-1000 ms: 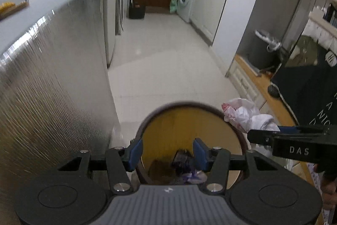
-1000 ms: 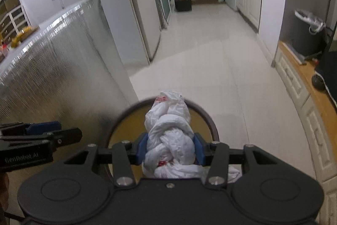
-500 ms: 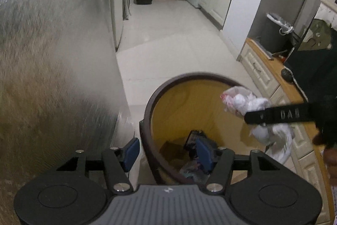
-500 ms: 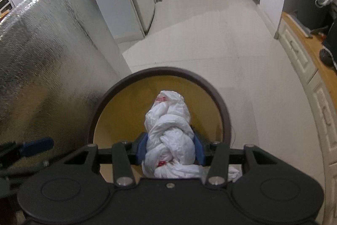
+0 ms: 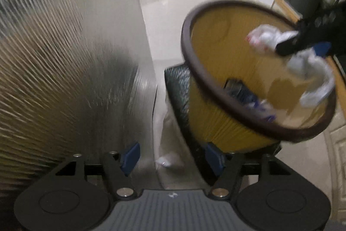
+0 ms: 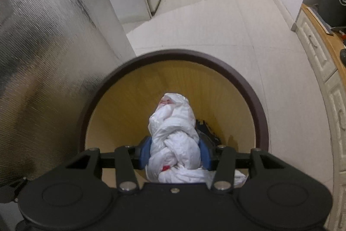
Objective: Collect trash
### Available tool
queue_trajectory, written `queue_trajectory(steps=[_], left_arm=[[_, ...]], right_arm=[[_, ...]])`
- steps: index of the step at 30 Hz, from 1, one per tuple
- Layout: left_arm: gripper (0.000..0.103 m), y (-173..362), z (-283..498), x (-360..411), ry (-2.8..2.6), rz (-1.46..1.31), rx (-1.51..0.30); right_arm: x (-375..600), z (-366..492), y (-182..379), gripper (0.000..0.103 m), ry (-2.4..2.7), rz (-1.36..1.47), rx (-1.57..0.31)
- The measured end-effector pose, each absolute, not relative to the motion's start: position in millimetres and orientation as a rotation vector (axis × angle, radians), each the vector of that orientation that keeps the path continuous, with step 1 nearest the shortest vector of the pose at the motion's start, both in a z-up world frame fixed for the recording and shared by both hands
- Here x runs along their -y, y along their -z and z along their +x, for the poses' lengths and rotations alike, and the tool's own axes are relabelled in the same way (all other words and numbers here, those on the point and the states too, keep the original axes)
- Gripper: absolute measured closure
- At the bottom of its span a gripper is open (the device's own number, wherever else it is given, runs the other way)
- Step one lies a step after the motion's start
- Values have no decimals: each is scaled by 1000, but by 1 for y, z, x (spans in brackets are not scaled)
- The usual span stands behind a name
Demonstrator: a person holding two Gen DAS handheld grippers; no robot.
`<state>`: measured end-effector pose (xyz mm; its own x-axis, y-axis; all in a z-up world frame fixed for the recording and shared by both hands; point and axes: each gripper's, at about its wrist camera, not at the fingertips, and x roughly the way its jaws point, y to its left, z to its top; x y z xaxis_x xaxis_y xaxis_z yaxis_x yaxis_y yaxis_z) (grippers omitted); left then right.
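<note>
Now the right tongs [image 6: 174, 154] are clamped on the white bag [image 6: 174, 140], a twisted wad of plastic, held inside the mouth of the bin [image 6: 262, 114] above dark rubbish at the bottom. From the left view the bag [image 5: 281, 51] hangs over the yellow interior, well within the brown rim [image 5: 188, 57]. Step in hand, by my reading: the drop. Next move needs only the right pads spread so the bag falls clear. Left tongs [image 5: 170, 157] stand apart, having just been opening, nothing between them; they hang low beside the bin over the floor [image 5: 168, 14]
</note>
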<state>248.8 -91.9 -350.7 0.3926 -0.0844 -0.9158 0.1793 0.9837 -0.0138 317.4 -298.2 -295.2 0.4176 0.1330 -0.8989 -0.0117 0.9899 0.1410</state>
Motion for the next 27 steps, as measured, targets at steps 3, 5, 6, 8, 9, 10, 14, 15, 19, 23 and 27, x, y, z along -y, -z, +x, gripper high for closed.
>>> queue_trajectory(steps=[3, 5, 6, 8, 9, 10, 14, 15, 19, 23, 27], left_arm=[[29, 373, 253, 93, 165, 116, -1189], [23, 388, 254, 91, 170, 115, -1215], [22, 396, 255, 91, 170, 117, -1230], [20, 412, 261, 92, 161, 111, -1275], [20, 420, 266, 91, 161, 89, -1299], [18, 427, 270, 89, 164, 71, -1311], [13, 463, 282, 88, 133, 94, -1319], [12, 475, 284, 88, 128, 85, -1330], [5, 519, 290, 92, 132, 47, -1332], [3, 559, 289, 88, 136, 8, -1336], [1, 587, 284, 81, 160, -71, -1329]], right_arm=[[298, 319, 298, 52, -95, 118, -1153], [298, 320, 298, 44, -102, 119, -1148], [299, 320, 298, 40, -106, 120, -1144], [299, 320, 296, 38, -113, 115, -1132], [299, 319, 295, 38, -118, 114, -1126], [298, 319, 294, 38, -125, 114, -1120], [298, 316, 292, 38, -137, 121, -1096], [298, 314, 291, 37, -140, 129, -1090], [300, 309, 297, 35, -139, 126, -1078], [302, 300, 299, 21, -144, 112, -1059], [305, 288, 294, 11, -162, 93, -1027]])
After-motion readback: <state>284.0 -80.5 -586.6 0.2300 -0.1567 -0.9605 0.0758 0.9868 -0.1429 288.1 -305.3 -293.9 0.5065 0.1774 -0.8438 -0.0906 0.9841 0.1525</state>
